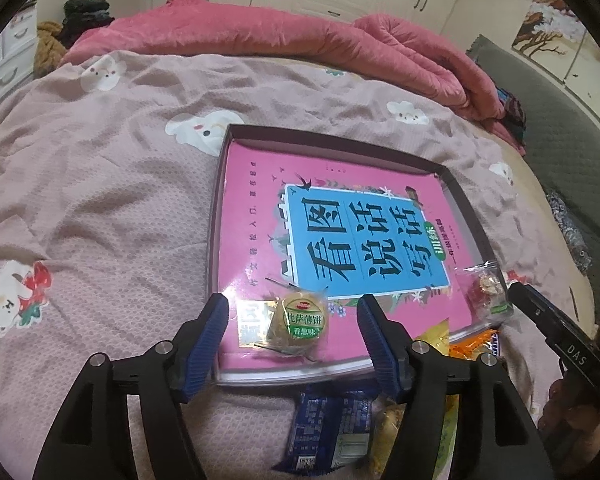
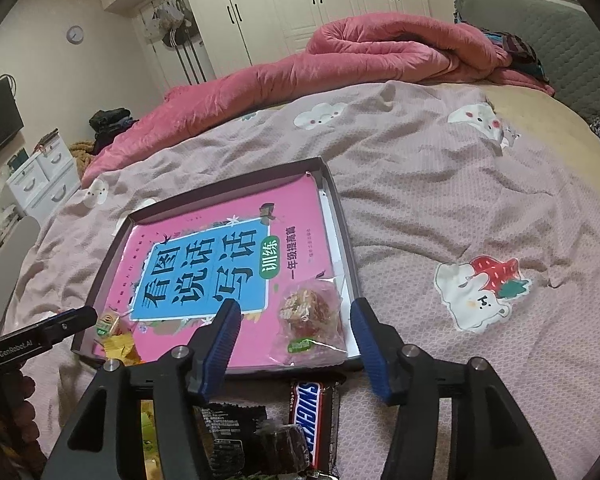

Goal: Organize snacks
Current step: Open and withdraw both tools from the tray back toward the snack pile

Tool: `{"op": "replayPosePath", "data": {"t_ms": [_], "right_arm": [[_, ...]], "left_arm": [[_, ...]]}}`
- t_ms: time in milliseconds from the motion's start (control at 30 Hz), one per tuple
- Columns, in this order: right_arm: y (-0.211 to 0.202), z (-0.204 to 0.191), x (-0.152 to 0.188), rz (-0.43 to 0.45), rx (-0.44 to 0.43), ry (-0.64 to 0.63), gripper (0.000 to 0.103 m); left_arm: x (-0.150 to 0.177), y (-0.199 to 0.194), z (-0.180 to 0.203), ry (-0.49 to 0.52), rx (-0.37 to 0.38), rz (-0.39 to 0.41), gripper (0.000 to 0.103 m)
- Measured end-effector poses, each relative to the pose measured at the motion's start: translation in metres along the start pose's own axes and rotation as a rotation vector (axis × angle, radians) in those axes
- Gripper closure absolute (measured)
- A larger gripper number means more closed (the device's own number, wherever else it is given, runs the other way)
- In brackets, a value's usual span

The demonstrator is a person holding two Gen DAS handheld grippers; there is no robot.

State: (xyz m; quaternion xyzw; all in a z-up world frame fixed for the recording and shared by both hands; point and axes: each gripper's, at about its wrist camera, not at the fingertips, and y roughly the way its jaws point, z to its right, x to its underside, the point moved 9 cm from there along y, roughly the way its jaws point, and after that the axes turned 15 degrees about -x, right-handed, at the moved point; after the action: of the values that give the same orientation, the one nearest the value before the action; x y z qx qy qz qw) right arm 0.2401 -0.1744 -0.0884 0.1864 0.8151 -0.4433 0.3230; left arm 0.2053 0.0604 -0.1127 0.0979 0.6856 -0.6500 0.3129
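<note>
on the bed's pink sheet (image 1: 100,200), the round biscuit pack (image 1: 298,326) lies at the tray's (image 1: 216,216) near edge, between the left gripper's (image 1: 292,344) spread, empty jaws, right gripper (image 2: 294,344) likewise open.

Left gripper (image 1: 292,332) angled downward, jaws parted, nothing clamped (pads clear on both sides). Right gripper (image 2: 296,332) likewise angled downward, jaws parted, nothing gripped.

Dim, warm indoor light, perhaps from overhead, soft faint shadows, glare on the glossy pink book cover (image 1: 260,216), heavy fisheye bending, black vignetted corners, slightly soft focus.
</note>
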Motion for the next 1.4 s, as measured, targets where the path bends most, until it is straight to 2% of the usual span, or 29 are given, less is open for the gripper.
{"op": "replayPosePath", "data": {"t_ms": [600, 733, 1400], "right_arm": [[-0.015, -0.021, -0.005, 0.026, -0.039, -0.049, 0.044], [-0.018, -0.023, -0.003, 0.026, -0.042, -0.058, 0.04], [-0.034, -0.026, 0.009, 0.016, -0.05, -0.079, 0.039]], "left_arm": [[0.003, -0.025, -0.004, 0.017, -0.002, 0.031, 0.032], [0.005, -0.031, -0.003, 0.025, 0.001, 0.036, 0.031], [0.022, -0.037, -0.007, 0.071, -0.023, 0.02, 0.029]]}}
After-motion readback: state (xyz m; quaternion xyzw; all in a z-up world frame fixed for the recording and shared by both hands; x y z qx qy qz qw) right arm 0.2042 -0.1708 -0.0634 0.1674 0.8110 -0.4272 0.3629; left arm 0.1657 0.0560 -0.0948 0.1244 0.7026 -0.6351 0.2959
